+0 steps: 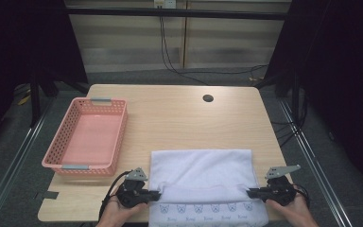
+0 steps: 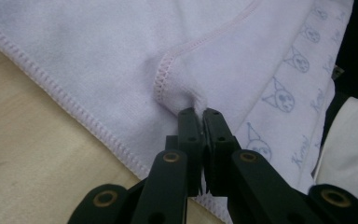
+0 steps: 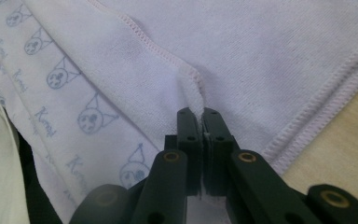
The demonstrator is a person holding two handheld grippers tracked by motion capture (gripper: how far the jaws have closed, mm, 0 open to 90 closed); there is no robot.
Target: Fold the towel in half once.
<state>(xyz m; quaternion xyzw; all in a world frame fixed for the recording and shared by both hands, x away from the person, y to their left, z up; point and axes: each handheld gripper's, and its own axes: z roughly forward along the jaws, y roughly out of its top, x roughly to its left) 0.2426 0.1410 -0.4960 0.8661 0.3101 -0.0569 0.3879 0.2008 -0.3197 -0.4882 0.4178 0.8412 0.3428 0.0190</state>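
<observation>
**Towel pinched at both corners; basket holds nothing**

My left gripper (image 1: 155,194) is clamped on the towel (image 1: 203,170), its jaws pressed together over a stitched corner of the folded layer. My right gripper (image 1: 251,192) grips the opposite corner likewise. The towel lies at the near edge of the table (image 1: 179,113), its printed border hanging over the edge towards me. The pink basket (image 1: 118,137) sits just left of the towel, apart from it, with its floor bare.
</observation>
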